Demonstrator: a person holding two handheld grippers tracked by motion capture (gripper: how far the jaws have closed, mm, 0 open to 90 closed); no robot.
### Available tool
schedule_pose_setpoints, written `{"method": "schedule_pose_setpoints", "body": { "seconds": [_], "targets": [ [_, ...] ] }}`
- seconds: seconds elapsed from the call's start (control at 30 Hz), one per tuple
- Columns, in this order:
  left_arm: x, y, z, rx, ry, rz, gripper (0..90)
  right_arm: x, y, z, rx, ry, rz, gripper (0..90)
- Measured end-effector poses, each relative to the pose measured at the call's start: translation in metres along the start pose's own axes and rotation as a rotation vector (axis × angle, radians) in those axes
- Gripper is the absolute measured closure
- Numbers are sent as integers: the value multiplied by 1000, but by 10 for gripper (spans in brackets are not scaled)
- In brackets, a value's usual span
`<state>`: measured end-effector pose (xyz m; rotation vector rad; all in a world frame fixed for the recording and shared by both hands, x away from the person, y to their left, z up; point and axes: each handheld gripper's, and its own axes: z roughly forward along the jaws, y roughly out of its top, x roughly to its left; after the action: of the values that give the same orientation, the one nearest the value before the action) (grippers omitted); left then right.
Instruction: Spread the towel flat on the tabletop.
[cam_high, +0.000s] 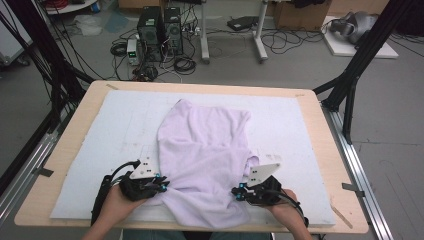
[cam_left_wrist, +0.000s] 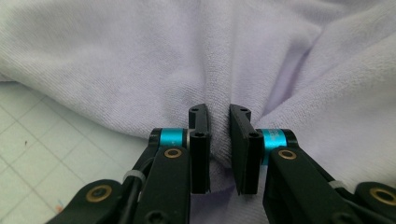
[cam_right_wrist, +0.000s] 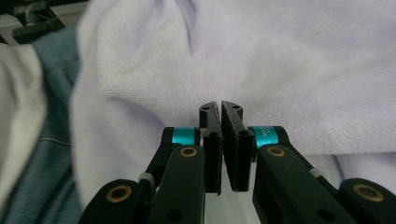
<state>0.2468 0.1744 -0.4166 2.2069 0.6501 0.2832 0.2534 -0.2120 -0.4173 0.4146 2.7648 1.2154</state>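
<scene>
A lavender towel (cam_high: 205, 145) lies crumpled on the white mat (cam_high: 110, 125), and its near end hangs over the table's front edge. My left gripper (cam_high: 165, 186) is at the towel's near left side. In the left gripper view its jaws (cam_left_wrist: 219, 114) pinch a raised fold of the towel (cam_left_wrist: 140, 56) that fills the narrow gap between them. My right gripper (cam_high: 235, 192) is at the towel's near right side. In the right gripper view its jaws (cam_right_wrist: 220, 108) are closed tip to tip against the towel's (cam_right_wrist: 280, 60) edge.
The mat covers most of a wooden table (cam_high: 320, 130). Black frame legs (cam_high: 350, 85) stand at the table's far corners, with computers and cables on the floor beyond. Blue trousers (cam_right_wrist: 42, 163) lie close under the hanging towel end.
</scene>
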Motion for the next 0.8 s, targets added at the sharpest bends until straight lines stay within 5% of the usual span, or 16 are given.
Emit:
{"method": "schedule_pose_setpoints", "body": {
  "seconds": [0.13, 0.23, 0.4, 0.53, 0.67, 0.73, 0.8],
  "targets": [
    [-19, 8, -26, -55, -47, 37, 742, 13, 7, -27, -63, 36, -35, 846],
    [-19, 16, -29, -64, -29, 36, 570, 14, 14, -36, -86, 2, -36, 756],
    [-1, 16, -6, -57, 0, 23, 553, -8, 8, -16, -30, -66, 29, 616],
    [13, 15, 16, 16, 27, 22, 559, -21, -4, 6, 17, -64, 71, 600],
    [17, 12, 34, 117, 20, 62, 718, -24, -11, 20, 28, -21, 88, 742],
    [13, 10, 36, 112, 17, 92, 821, -21, -10, 21, 28, -10, 61, 833],
    [10, 8, 34, 90, -12, 69, 891, -16, -9, 19, 39, -18, 29, 879]
  ]
}}
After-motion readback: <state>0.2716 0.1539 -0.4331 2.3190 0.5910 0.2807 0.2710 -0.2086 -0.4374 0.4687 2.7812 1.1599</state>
